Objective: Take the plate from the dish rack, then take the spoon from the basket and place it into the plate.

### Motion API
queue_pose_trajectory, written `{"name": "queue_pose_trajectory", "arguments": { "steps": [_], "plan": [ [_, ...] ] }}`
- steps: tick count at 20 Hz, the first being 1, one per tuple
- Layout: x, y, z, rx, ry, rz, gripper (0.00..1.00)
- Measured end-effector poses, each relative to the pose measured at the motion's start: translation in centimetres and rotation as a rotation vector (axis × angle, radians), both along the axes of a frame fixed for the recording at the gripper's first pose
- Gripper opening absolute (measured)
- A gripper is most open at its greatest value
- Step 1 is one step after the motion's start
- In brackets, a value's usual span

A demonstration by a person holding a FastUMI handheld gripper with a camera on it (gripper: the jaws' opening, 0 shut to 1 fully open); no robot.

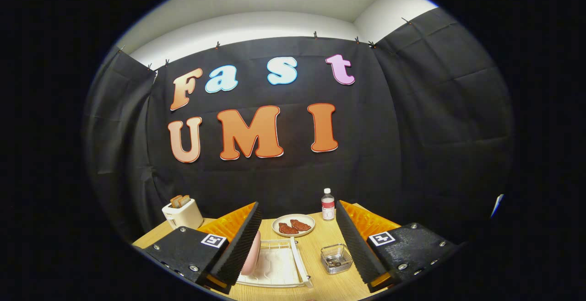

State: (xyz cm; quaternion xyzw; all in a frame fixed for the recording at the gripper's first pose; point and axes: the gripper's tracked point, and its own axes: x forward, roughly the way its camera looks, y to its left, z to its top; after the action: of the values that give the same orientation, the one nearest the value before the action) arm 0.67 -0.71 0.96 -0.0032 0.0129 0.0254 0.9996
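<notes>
- Gripper (pixel 297 246) held above the near edge of the wooden worktop (pixel 320 239), fingers spread wide, nothing between them, touching nothing.
- White dish rack (pixel 300 264) sits low between the fingers, toward the left one. A pink plate (pixel 253 255) stands on edge in it at the rack's 9 o'clock side, partly hidden behind the left finger.
- Small wire basket (pixel 336 259) rests on the worktop at the rack's 3 o'clock, just beside it and close to the right finger. Something dark lies in its bottom; presumably the spoon, but too small to tell.
- Beyond the rack, at its 12 o'clock, a pale plate with two reddish-brown pieces of food (pixel 293 225). It looks like set dressing, not the task's plate.
- Clear bottle with a white cap (pixel 328 205) stands at that food plate's 2 o'clock, near the back edge.
- White toaster with bread slices (pixel 182 213) at the far 10 o'clock corner, well apart from the rest.
- Progress, as I judge it: nothing done yet. Plate is in the rack, basket looks untouched.
- Left to do: lift the plate out and set it on open worktop, then fetch the spoon from the basket and lay it in the plate.
</notes>
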Motion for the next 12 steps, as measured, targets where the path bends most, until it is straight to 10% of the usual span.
{"name": "queue_pose_trajectory", "arguments": {
  "steps": [12],
  "plan": [
    [2.4, 4.5, -3.6, -0.096, 0.134, 0.077, 0.97]
  ]
}}
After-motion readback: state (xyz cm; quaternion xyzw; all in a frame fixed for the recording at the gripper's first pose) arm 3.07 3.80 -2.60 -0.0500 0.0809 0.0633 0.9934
